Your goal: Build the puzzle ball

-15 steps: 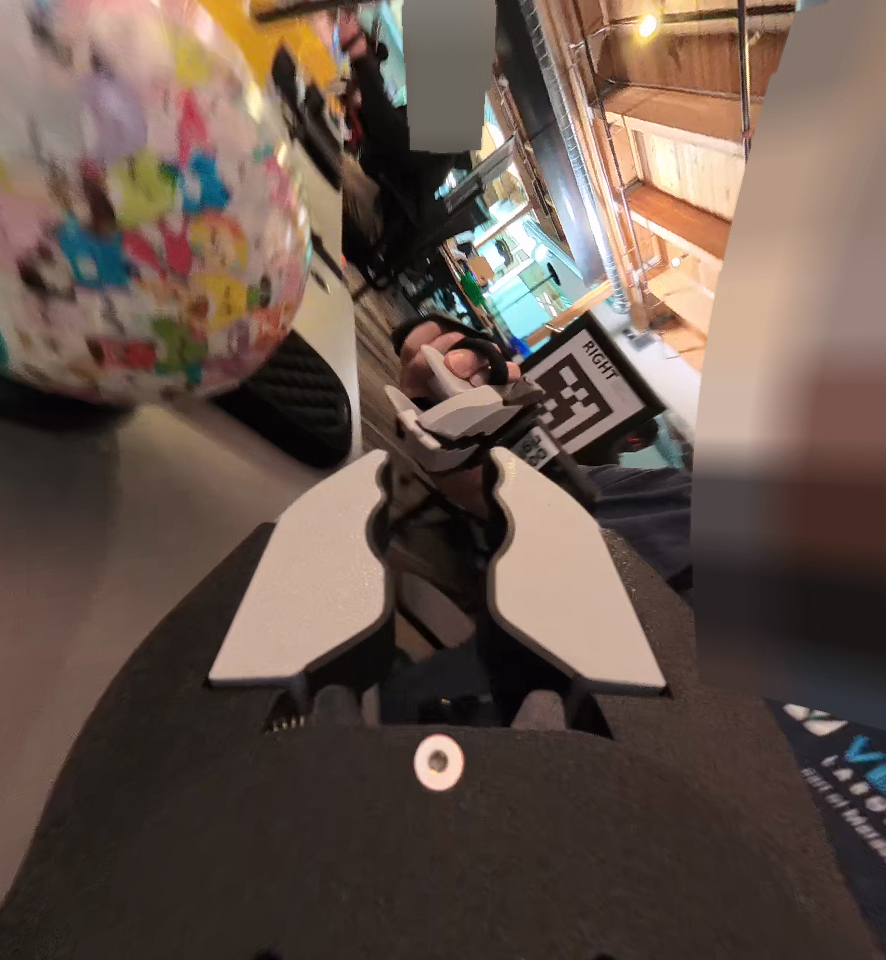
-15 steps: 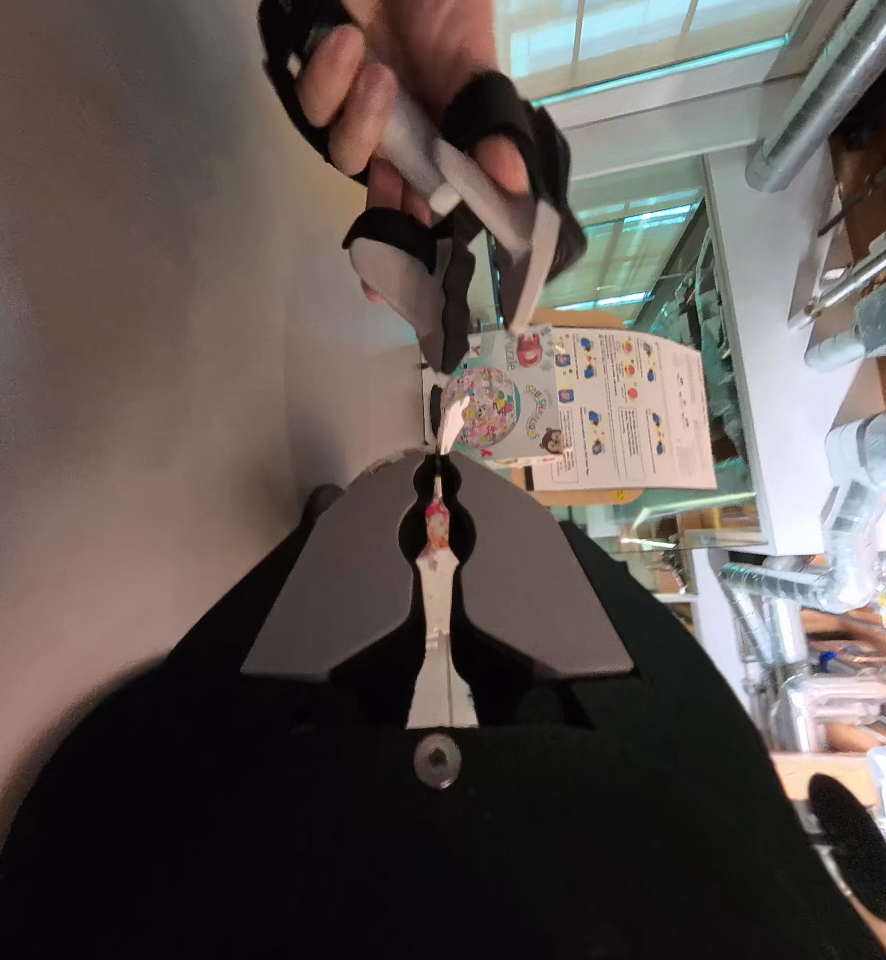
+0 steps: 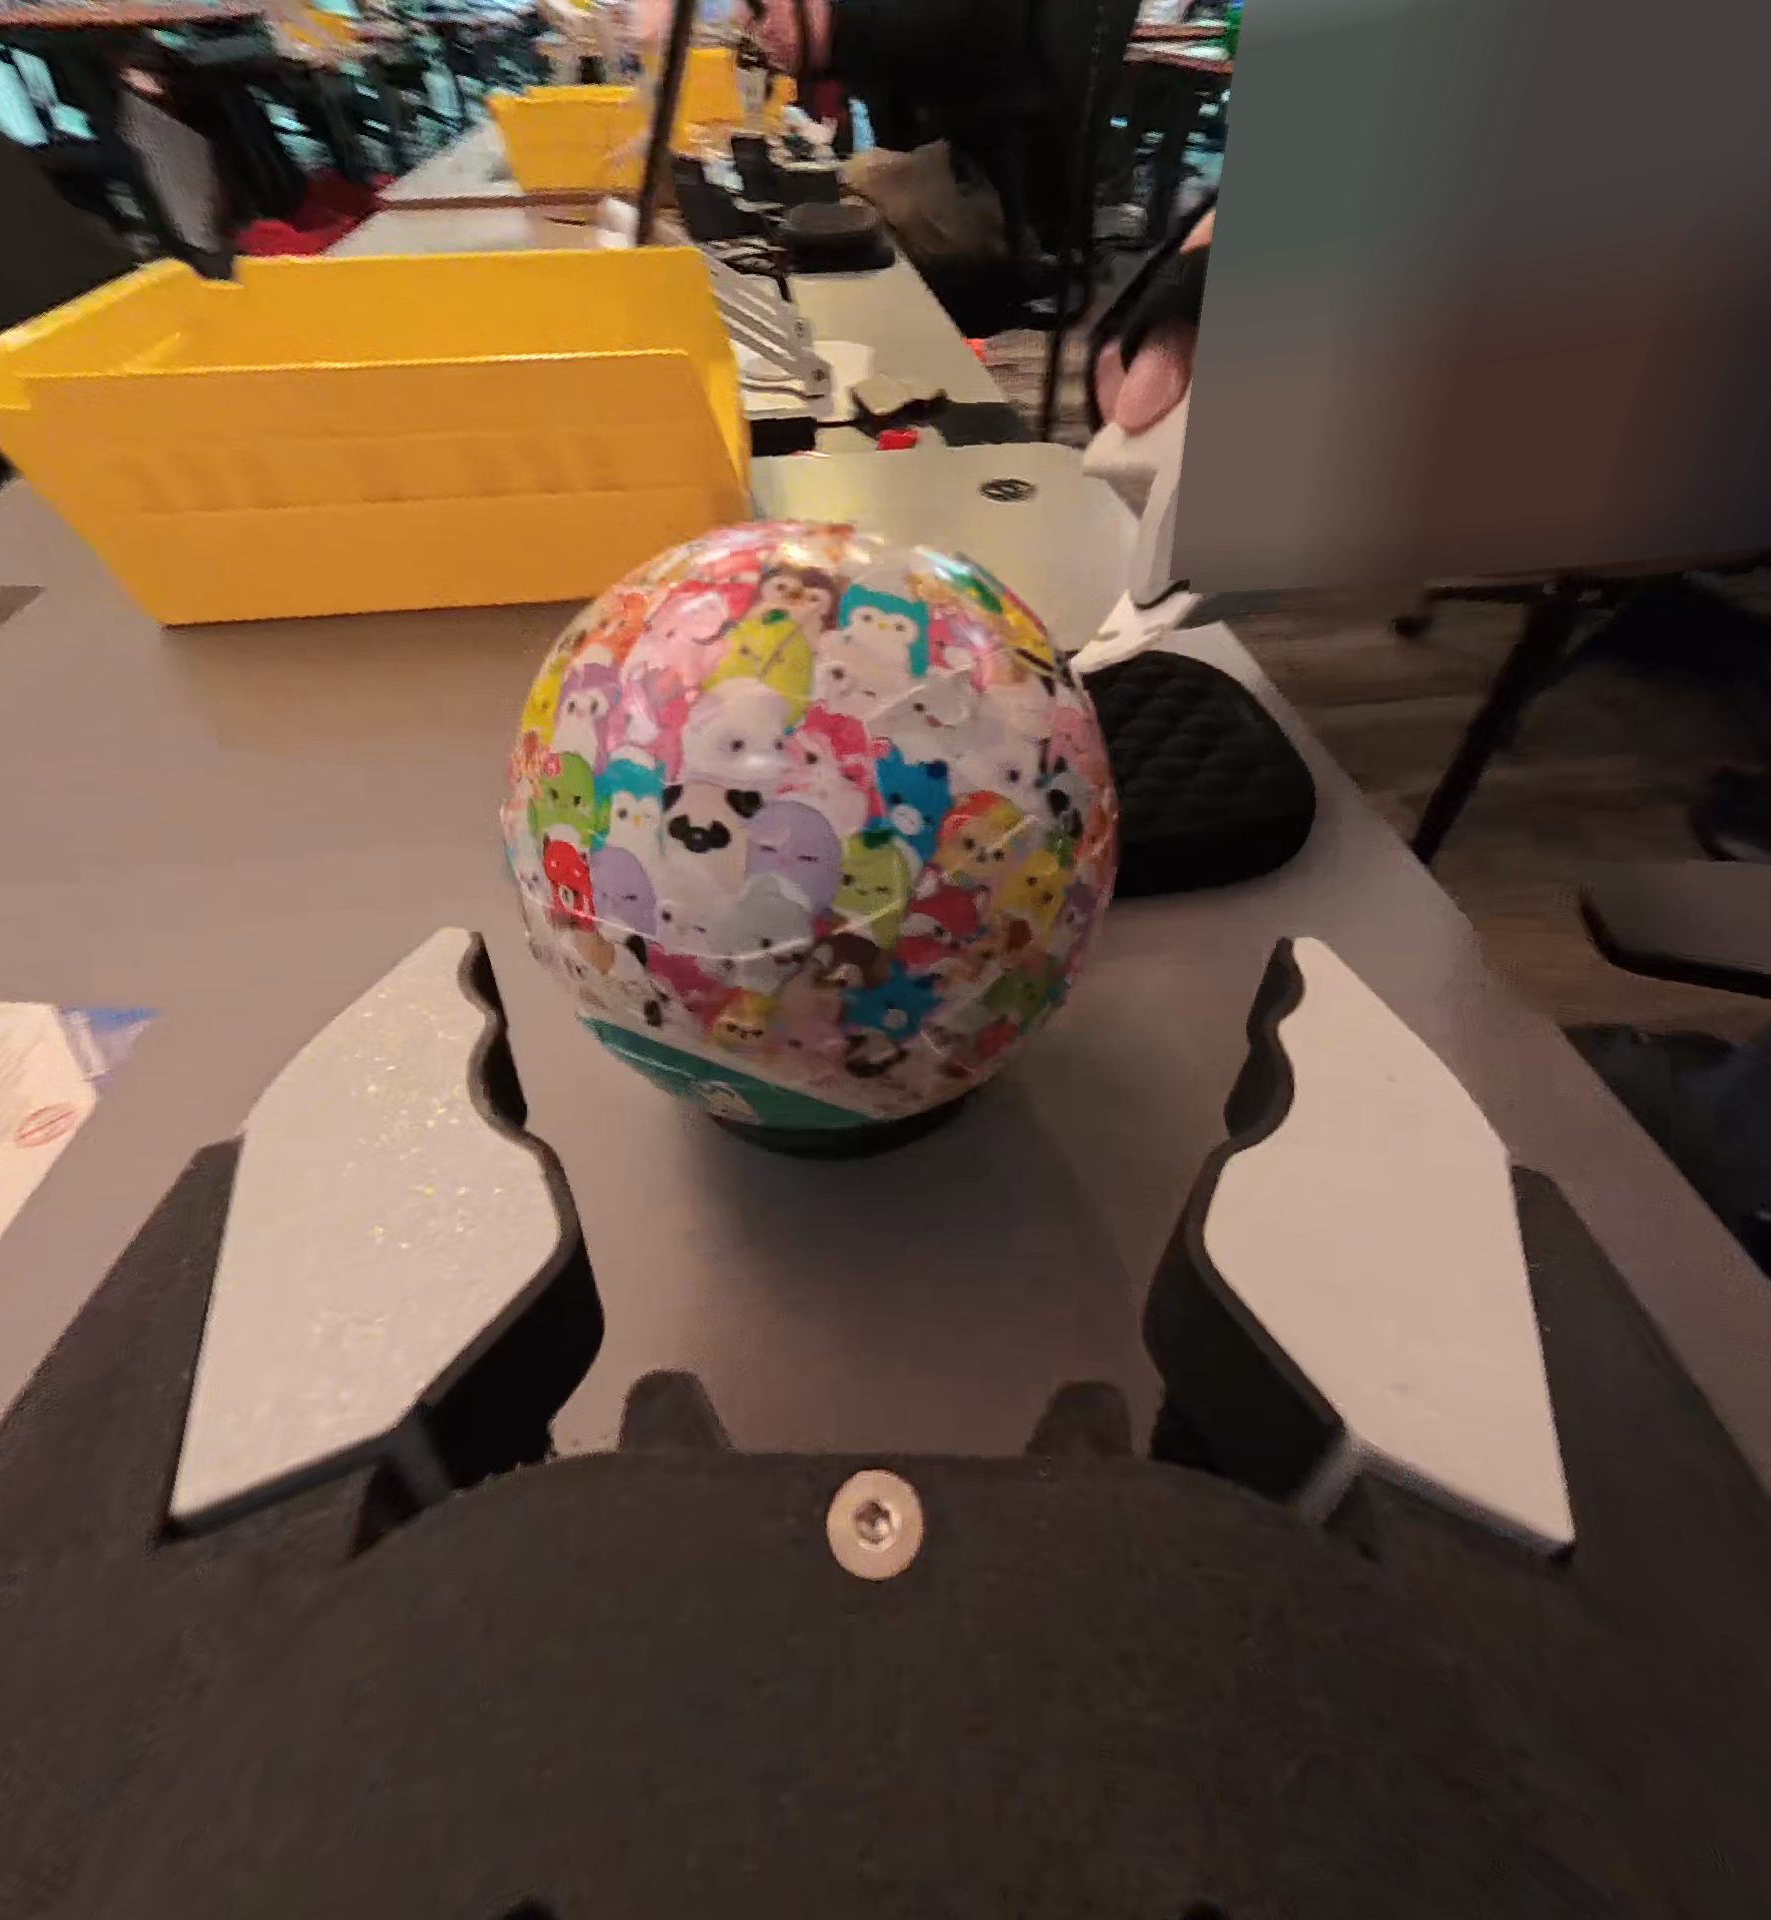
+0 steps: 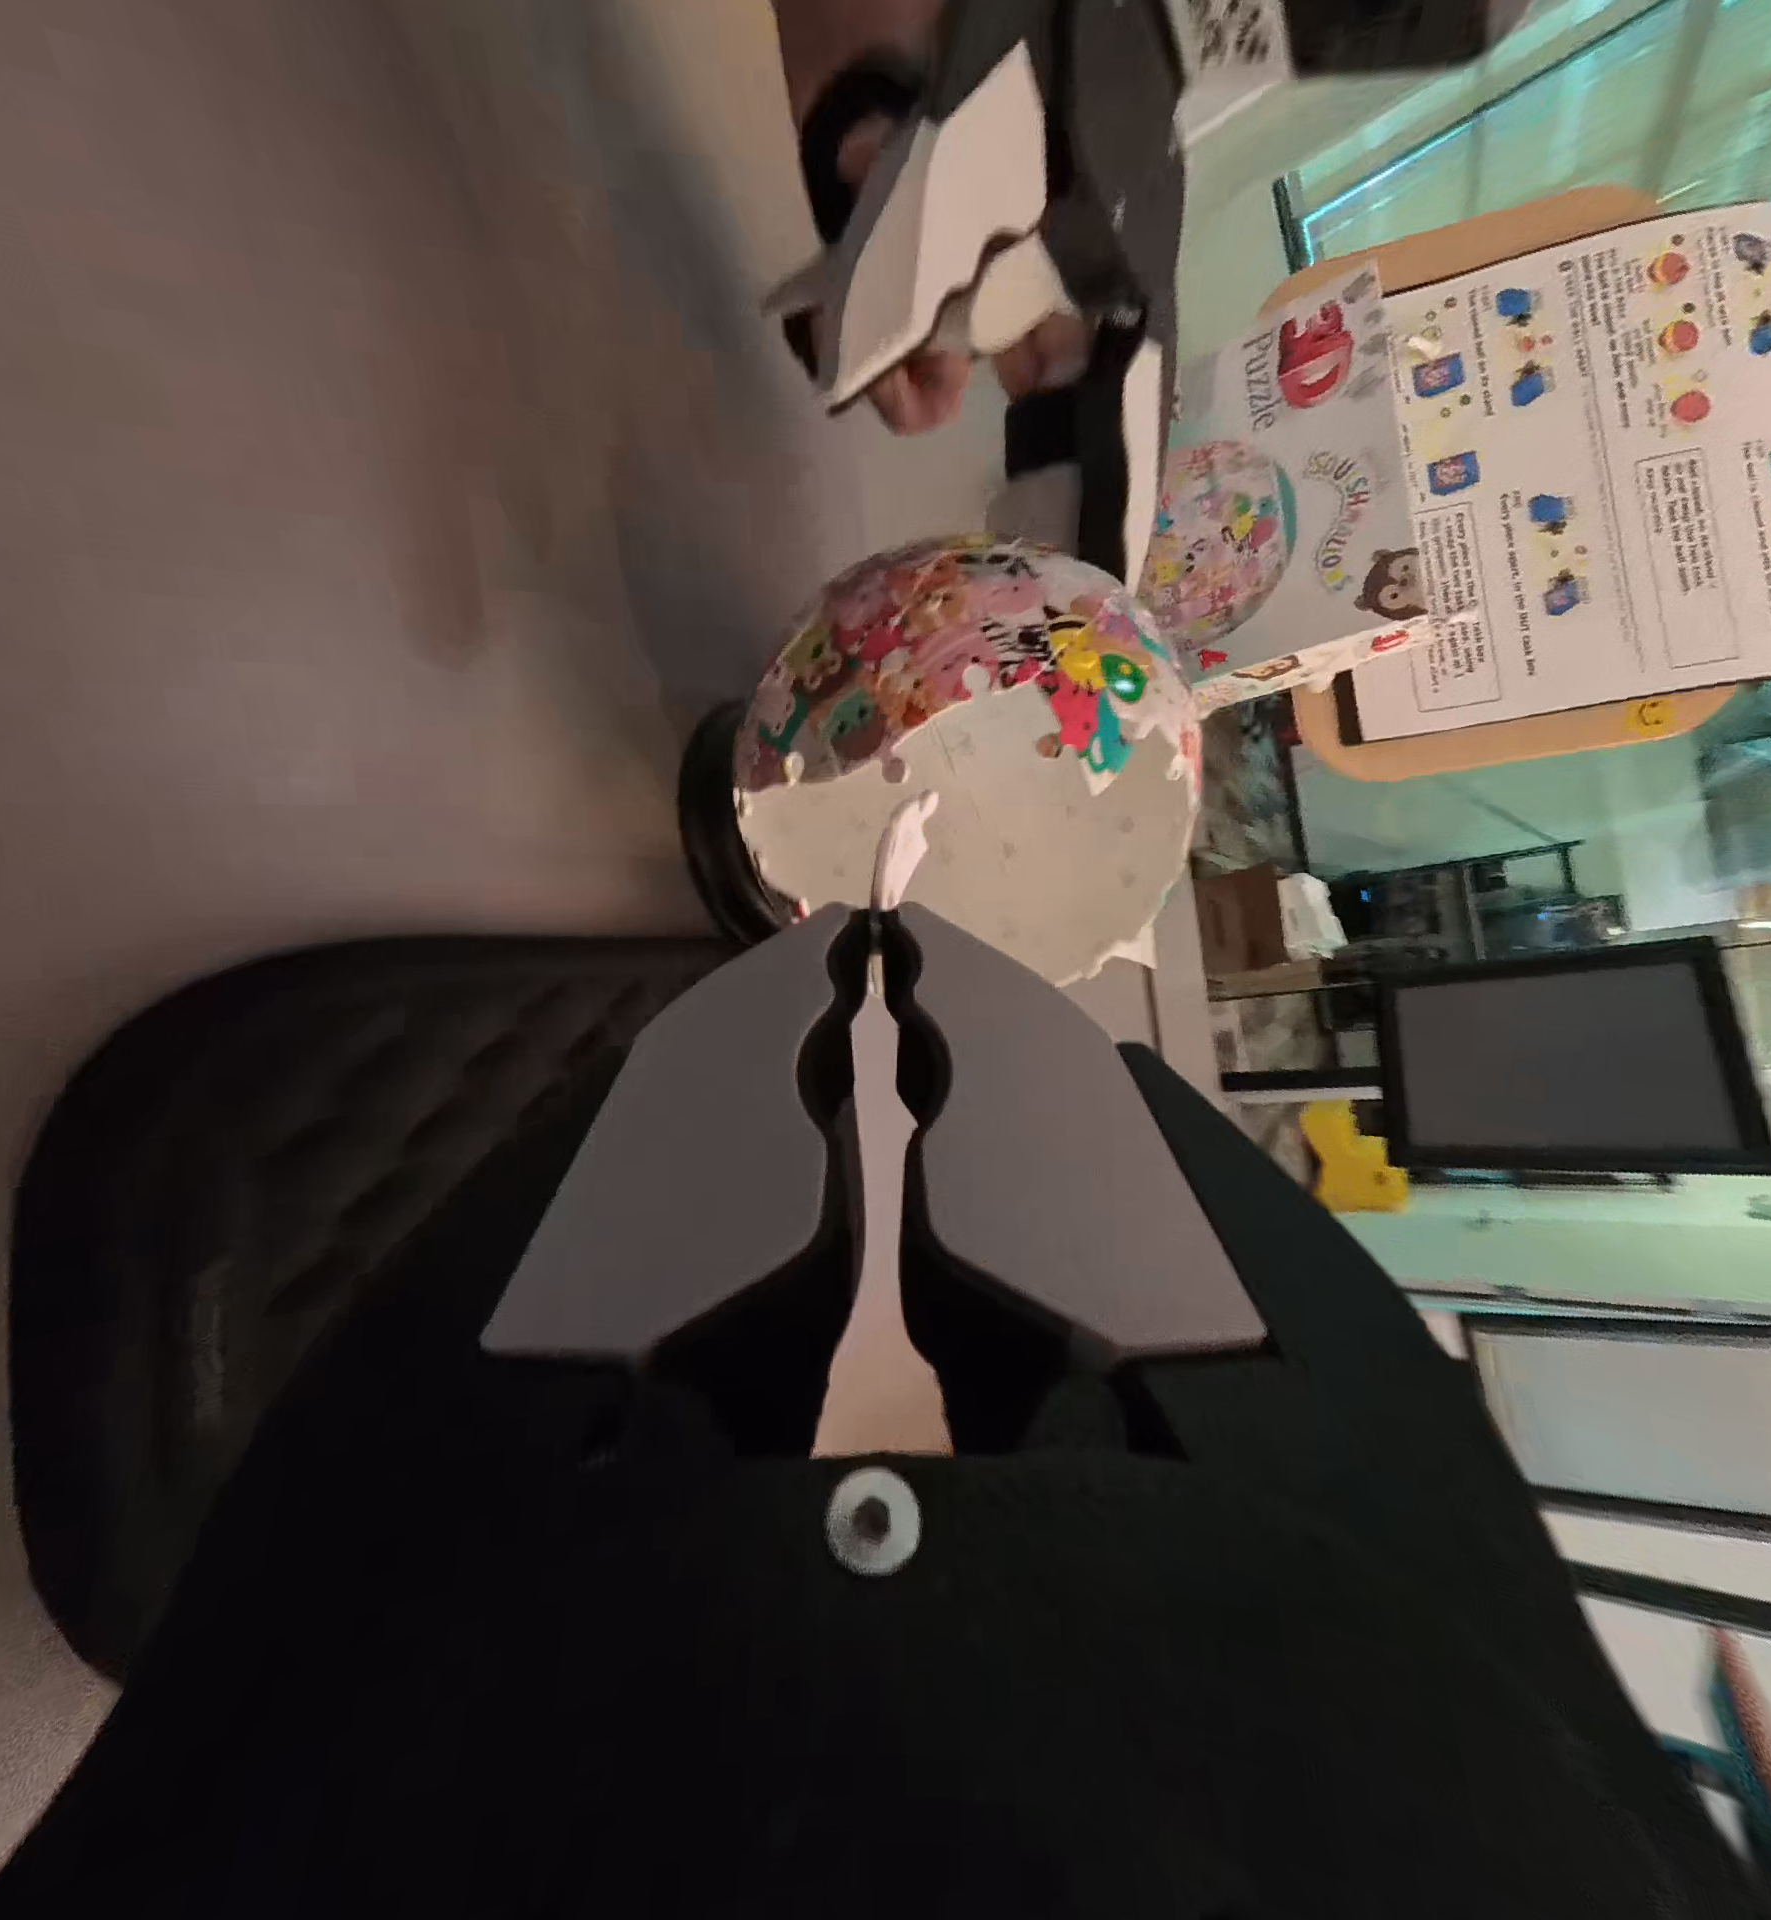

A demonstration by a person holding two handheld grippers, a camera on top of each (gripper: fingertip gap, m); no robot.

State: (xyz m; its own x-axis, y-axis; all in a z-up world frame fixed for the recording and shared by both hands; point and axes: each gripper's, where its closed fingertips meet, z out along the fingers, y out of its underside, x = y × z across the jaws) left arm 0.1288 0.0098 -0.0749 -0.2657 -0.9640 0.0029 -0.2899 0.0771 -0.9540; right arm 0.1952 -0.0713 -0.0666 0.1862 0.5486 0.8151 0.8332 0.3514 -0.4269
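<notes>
While the left hand-held gripper (image 3: pixel 881 1049) gapes empty, the right hand-held gripper (image 4: pixel 876 925) pinches a blurred puzzle piece (image 4: pixel 900 844) edge-on.

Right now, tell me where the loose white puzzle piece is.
In the right wrist view, the white puzzle piece is pinched at the right gripper tips, just before the colourful puzzle ball's open side.
</notes>
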